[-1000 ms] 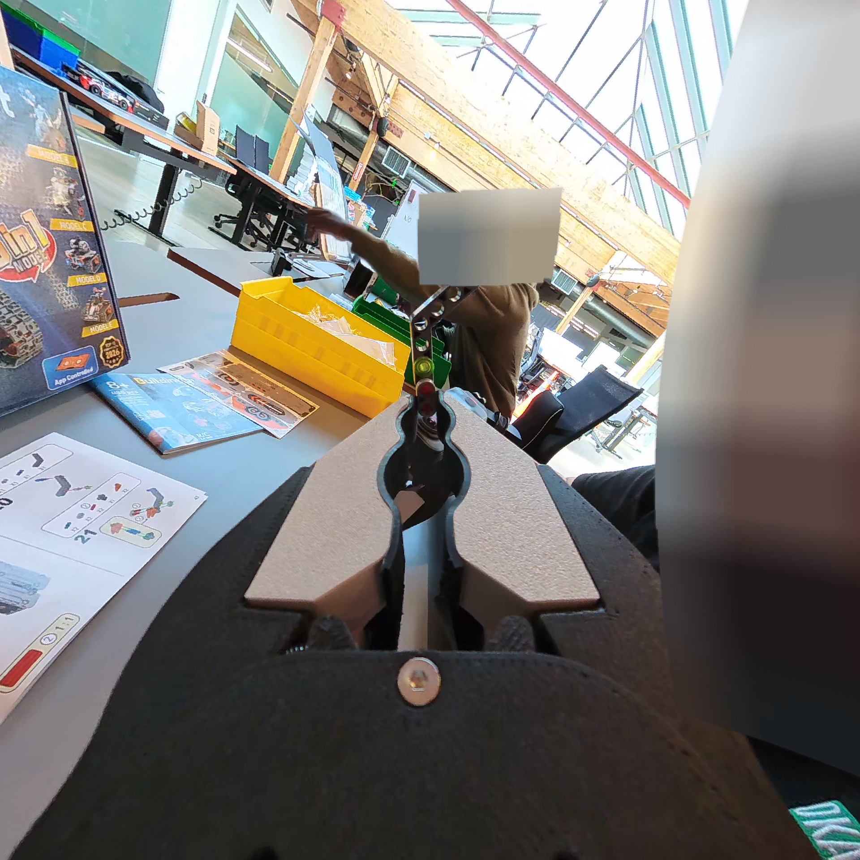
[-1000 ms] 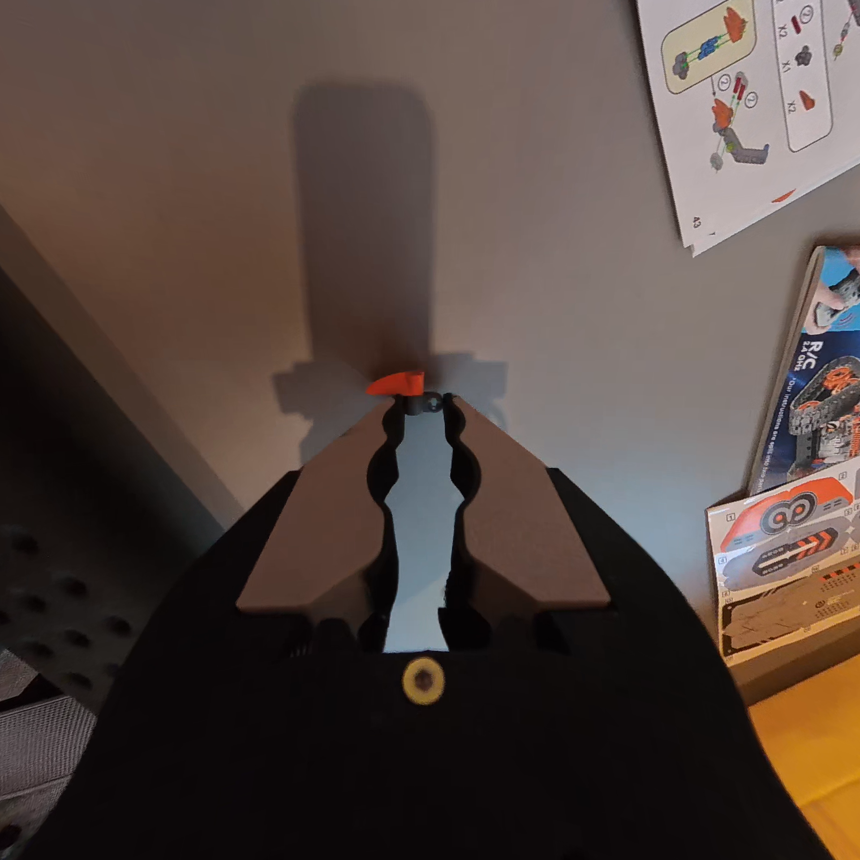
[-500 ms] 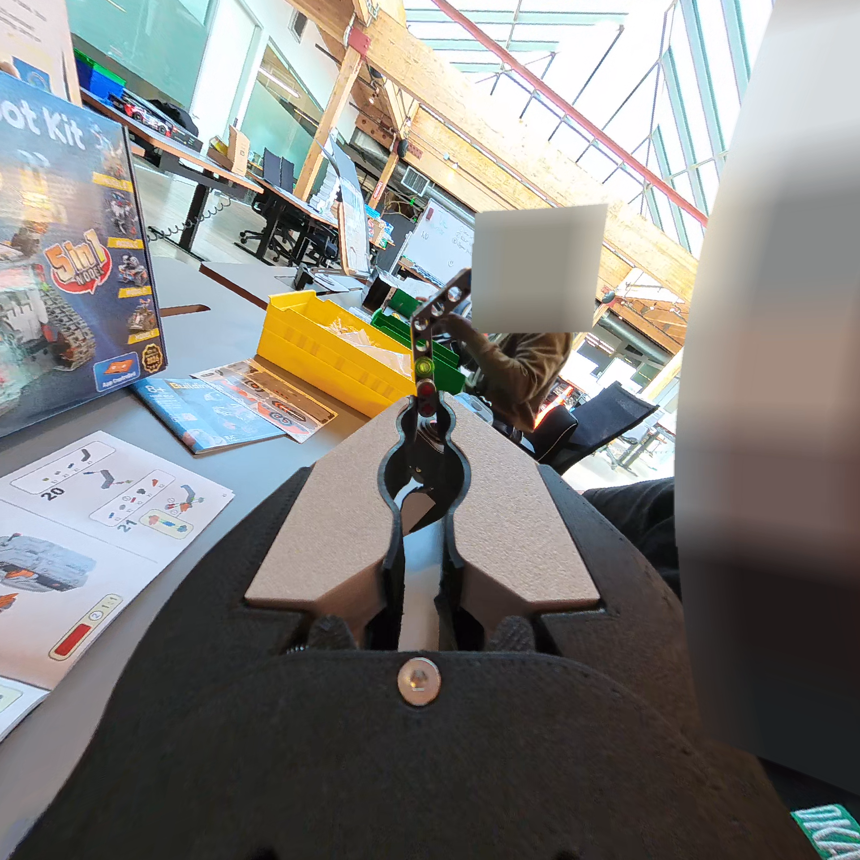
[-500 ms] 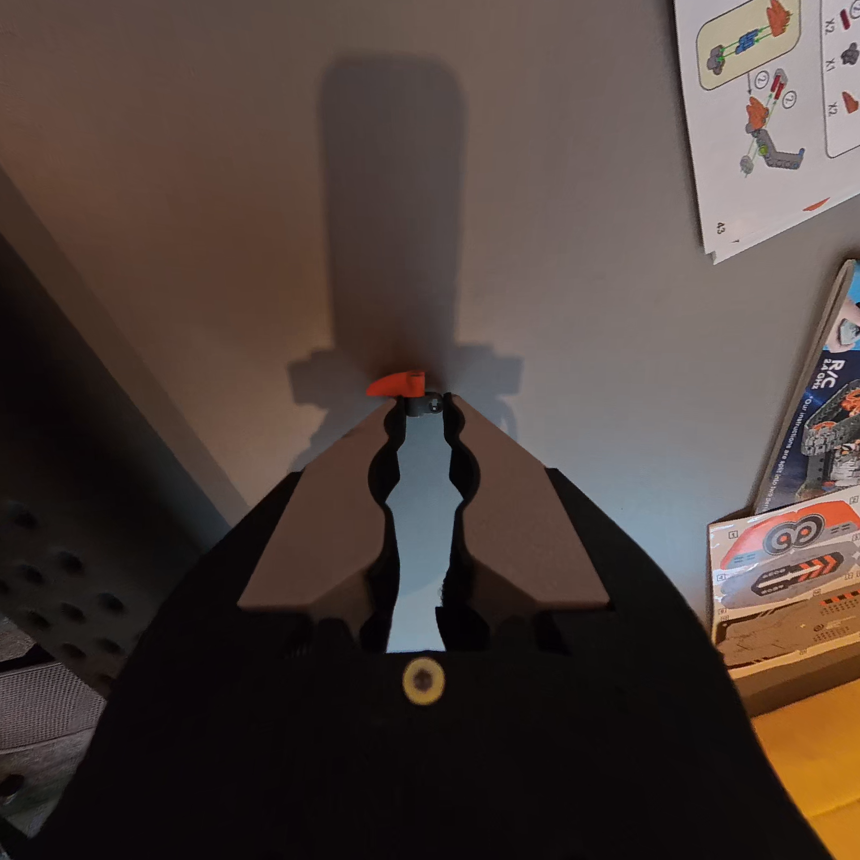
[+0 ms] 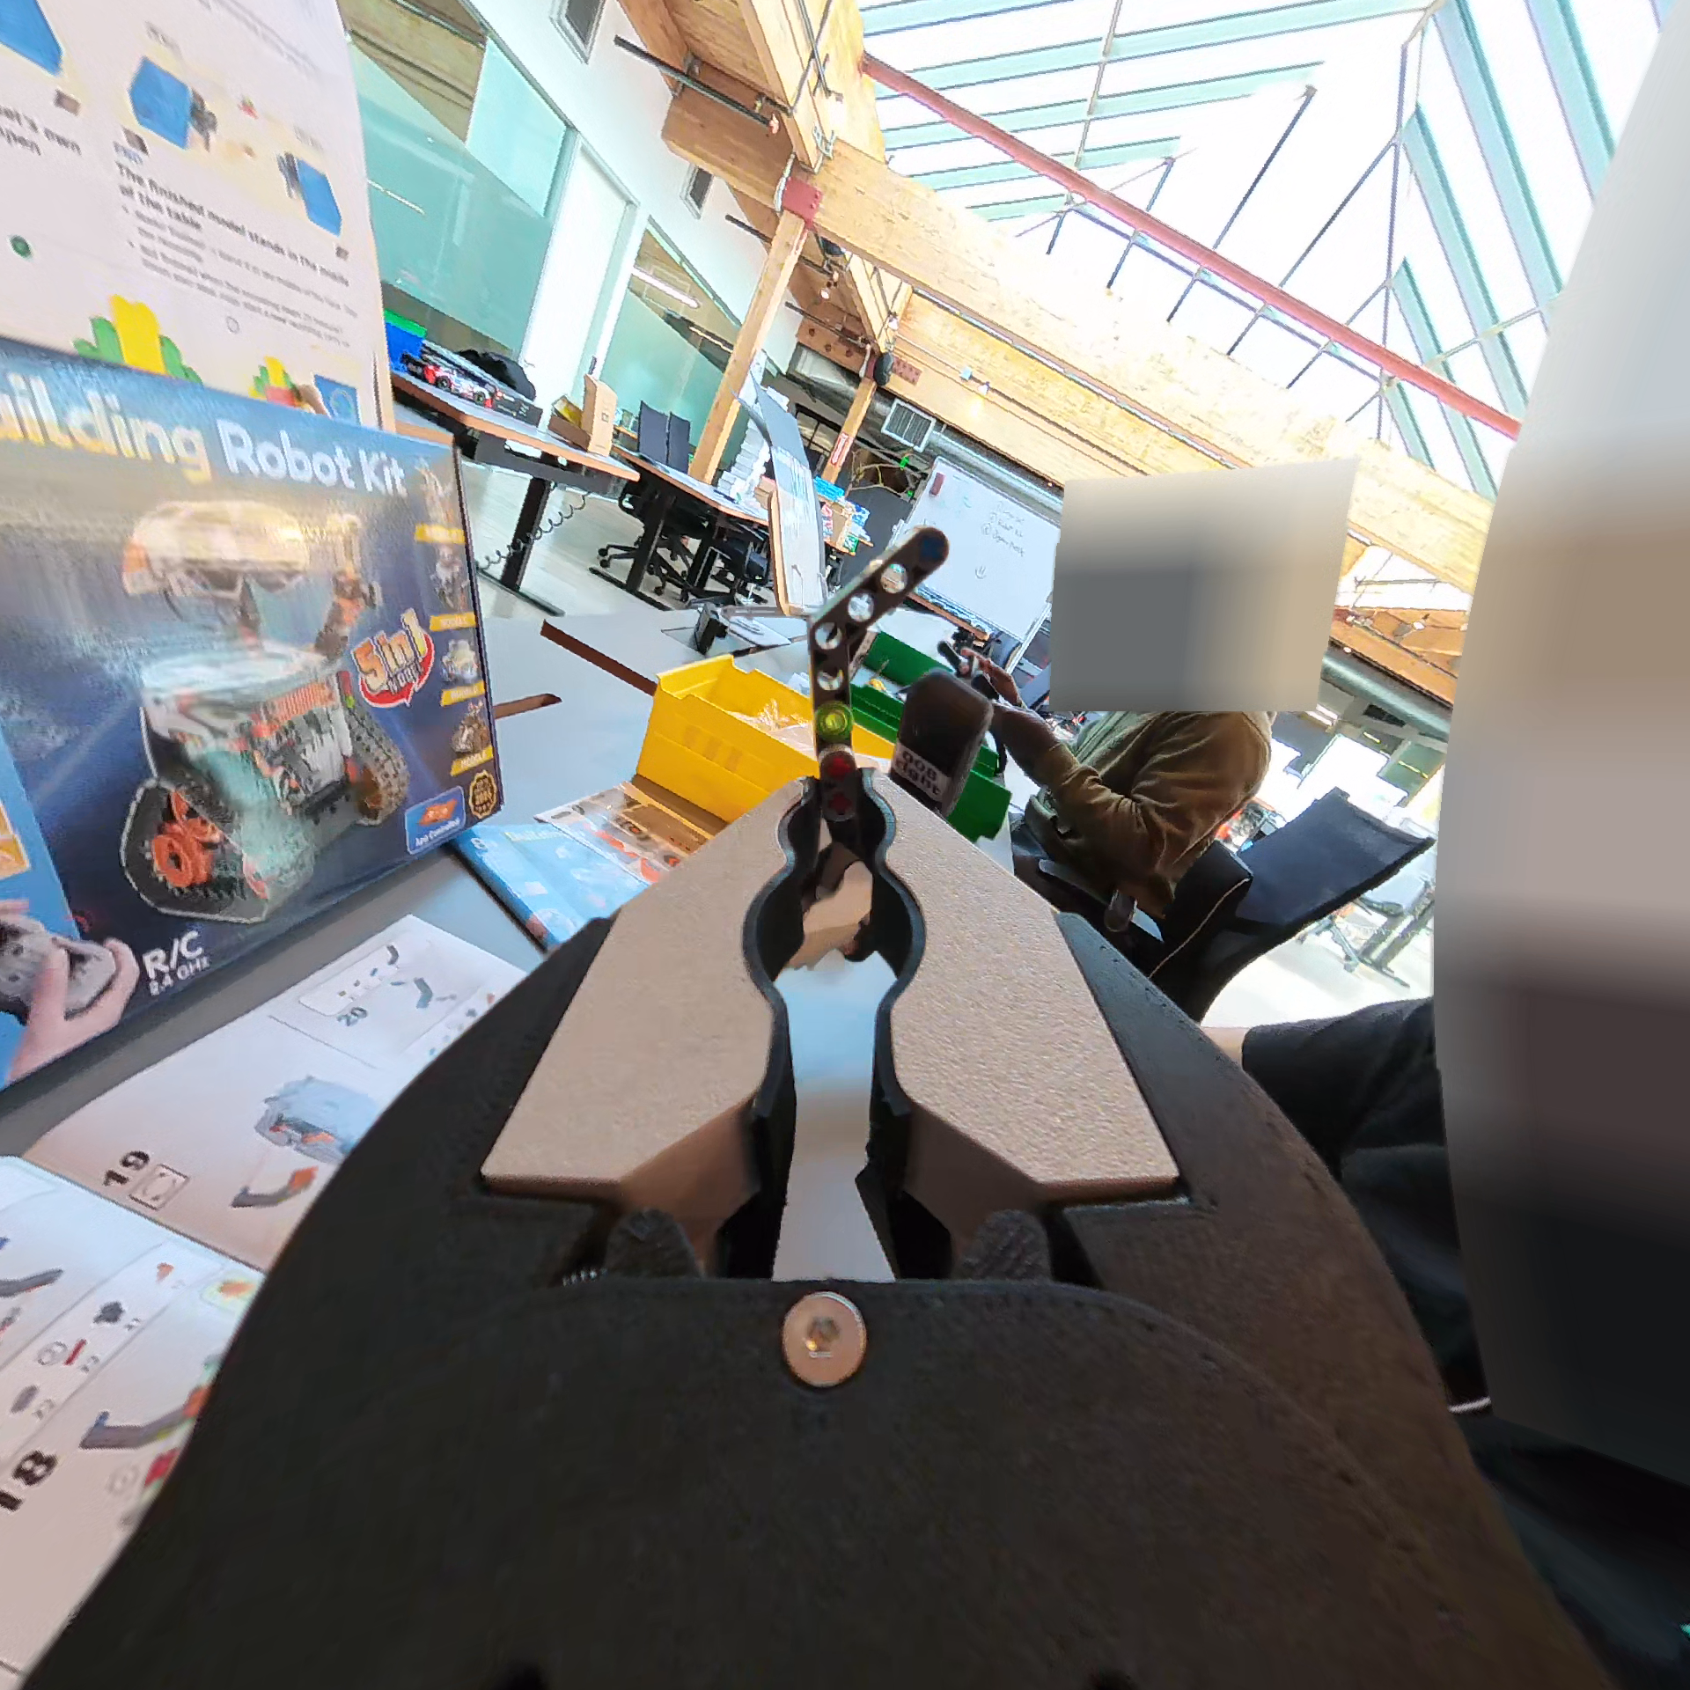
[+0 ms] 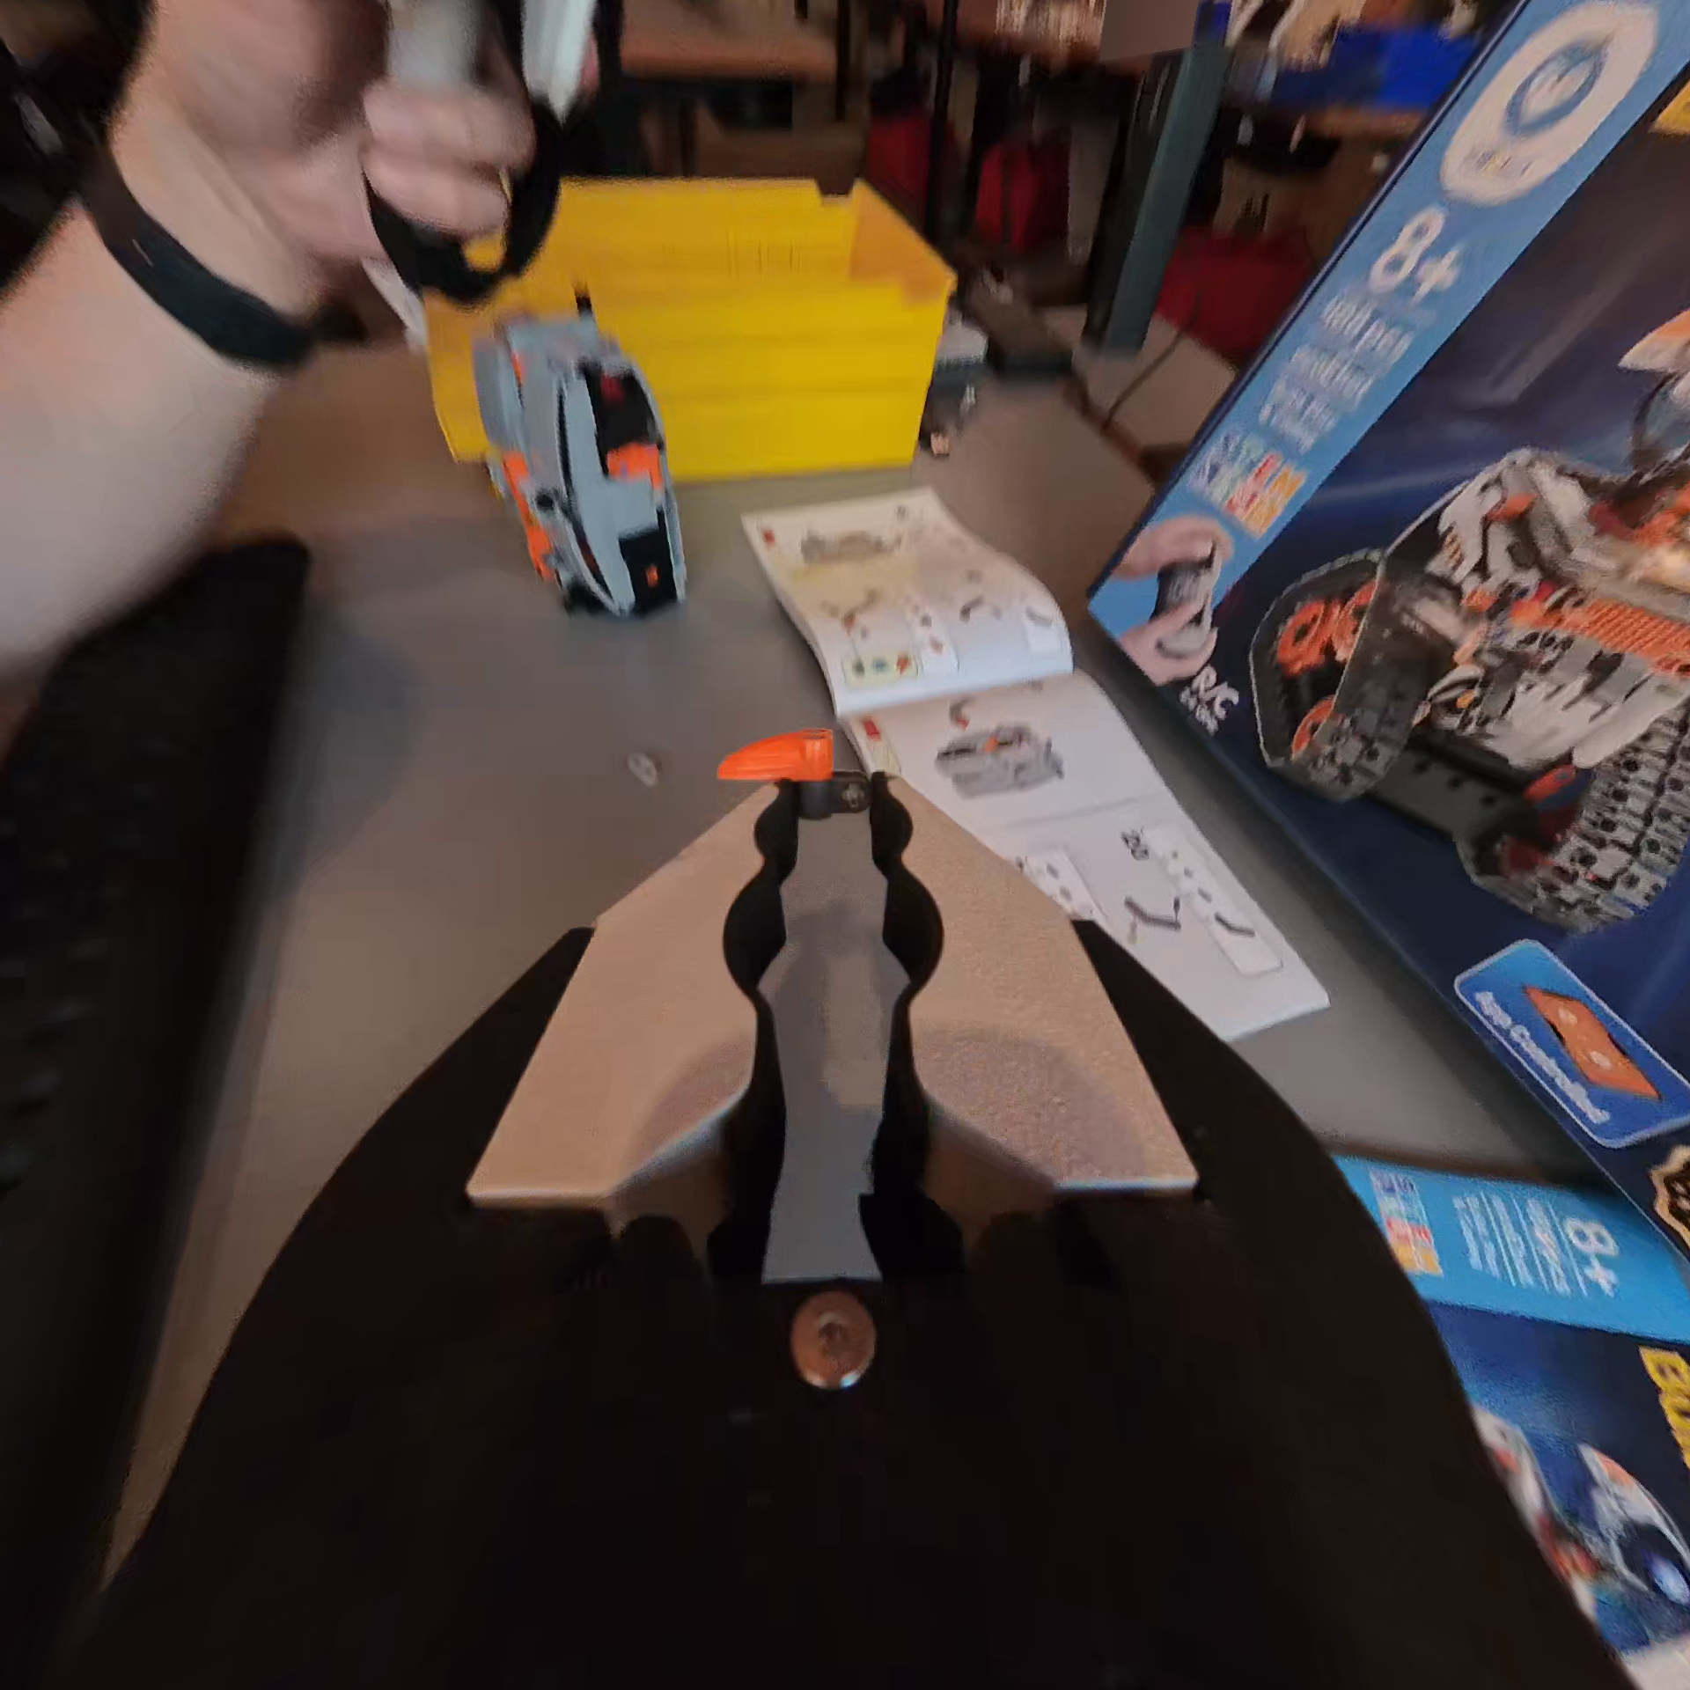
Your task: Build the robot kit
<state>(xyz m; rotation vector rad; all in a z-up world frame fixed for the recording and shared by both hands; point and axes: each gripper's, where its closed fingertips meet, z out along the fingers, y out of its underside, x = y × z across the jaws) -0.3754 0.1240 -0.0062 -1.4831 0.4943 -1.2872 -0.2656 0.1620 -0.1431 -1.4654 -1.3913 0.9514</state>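
Observation:
My left gripper point(image 5: 837, 791) is shut on a bent dark grey beam point(image 5: 864, 608) with holes and with green and red pins, and holds it upright above the table. My right gripper point(image 6: 832, 791) is shut on a small dark connector with an orange curved piece point(image 6: 777, 757) on top, above the grey table point(image 6: 439, 823). A partly built grey, black and orange model point(image 6: 585, 475) stands on the table beyond the right gripper. A hand point(image 6: 274, 119) with a dark wristband shows at the upper left of the right wrist view.
A blue kit box point(image 5: 229, 677) stands at the left, also at the right in the right wrist view point(image 6: 1427, 585). Open instruction sheets point(image 6: 988, 722) and booklets point(image 5: 558, 869) lie on the table. A yellow bin point(image 6: 732, 320) and a green bin point(image 5: 924, 677) stand behind. A seated person point(image 5: 1134, 786) is farther back.
The right gripper has swung from facing down at the table to looking along it, still holding the orange piece. The left gripper has turned left, so the kit box now fills its left side.

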